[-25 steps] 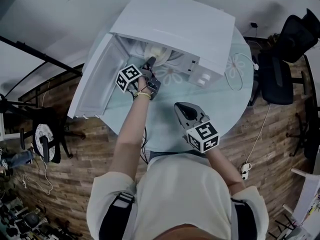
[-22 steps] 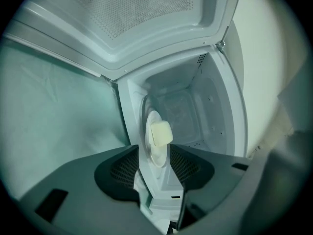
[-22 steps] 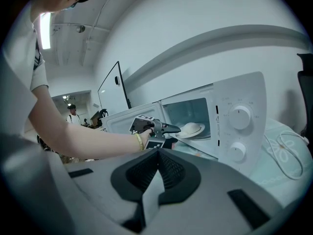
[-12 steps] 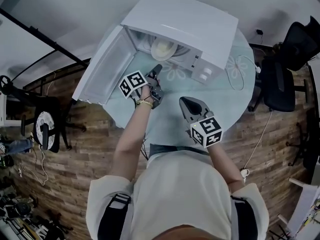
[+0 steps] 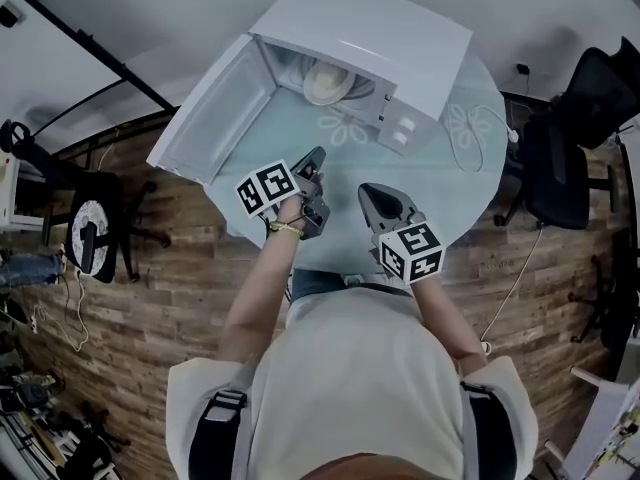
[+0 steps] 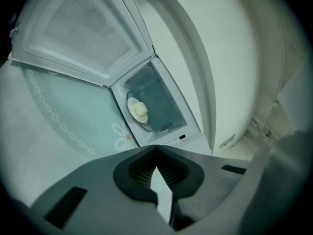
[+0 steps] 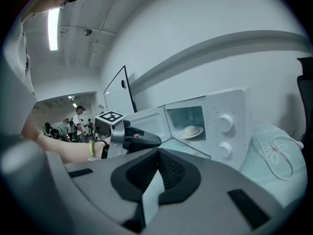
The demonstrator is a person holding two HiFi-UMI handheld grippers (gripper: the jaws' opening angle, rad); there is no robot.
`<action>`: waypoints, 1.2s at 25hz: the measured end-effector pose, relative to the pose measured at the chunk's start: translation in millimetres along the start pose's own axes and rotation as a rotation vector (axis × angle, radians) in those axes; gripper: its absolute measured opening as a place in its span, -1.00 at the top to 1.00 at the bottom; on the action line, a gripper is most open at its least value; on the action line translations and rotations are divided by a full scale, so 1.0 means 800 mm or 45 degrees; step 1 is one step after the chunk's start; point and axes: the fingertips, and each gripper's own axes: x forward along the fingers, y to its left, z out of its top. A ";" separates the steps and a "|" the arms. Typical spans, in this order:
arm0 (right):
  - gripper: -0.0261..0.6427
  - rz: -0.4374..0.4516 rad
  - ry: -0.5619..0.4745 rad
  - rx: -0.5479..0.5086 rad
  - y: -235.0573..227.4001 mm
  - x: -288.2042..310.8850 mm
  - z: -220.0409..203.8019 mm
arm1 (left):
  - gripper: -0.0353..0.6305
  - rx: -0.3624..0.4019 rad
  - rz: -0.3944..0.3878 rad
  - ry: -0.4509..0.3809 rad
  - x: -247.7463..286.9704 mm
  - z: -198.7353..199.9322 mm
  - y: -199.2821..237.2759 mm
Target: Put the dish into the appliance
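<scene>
At lower centre, the right gripper (image 5: 366,192) is clenched shut on nothing. Just left of it, the left gripper (image 5: 316,155) has just closed, also empty. Beyond them on the round table (image 5: 455,183), the microwave (image 5: 385,33) stands with its door (image 5: 215,118) open and the dish (image 5: 326,80) inside.

The appliance (image 5: 370,28) had a smooth, faintly glossy painted casing. The table (image 5: 450,190) top looked like frosted glass, and the floor (image 5: 150,288) was matt wood planking.
</scene>
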 end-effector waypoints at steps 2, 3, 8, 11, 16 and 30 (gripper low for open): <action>0.90 0.007 0.002 -0.003 0.002 -0.007 -0.002 | 0.87 0.011 -0.007 -0.016 -0.016 -0.009 -0.011; 0.90 0.010 0.005 -0.005 0.002 -0.011 -0.003 | 0.87 0.030 -0.008 -0.024 -0.023 -0.013 -0.016; 0.90 0.028 0.020 -0.006 0.008 -0.025 -0.009 | 0.87 0.191 0.022 -0.041 -0.060 -0.036 -0.040; 0.90 0.043 0.023 -0.002 0.012 -0.033 -0.011 | 0.87 0.274 0.037 -0.042 -0.080 -0.055 -0.051; 0.90 0.079 0.026 -0.005 0.024 -0.048 -0.019 | 0.87 0.349 0.057 -0.021 -0.110 -0.090 -0.058; 0.90 0.178 0.034 0.006 0.061 -0.070 -0.042 | 0.87 0.276 0.145 -0.048 -0.174 -0.137 -0.033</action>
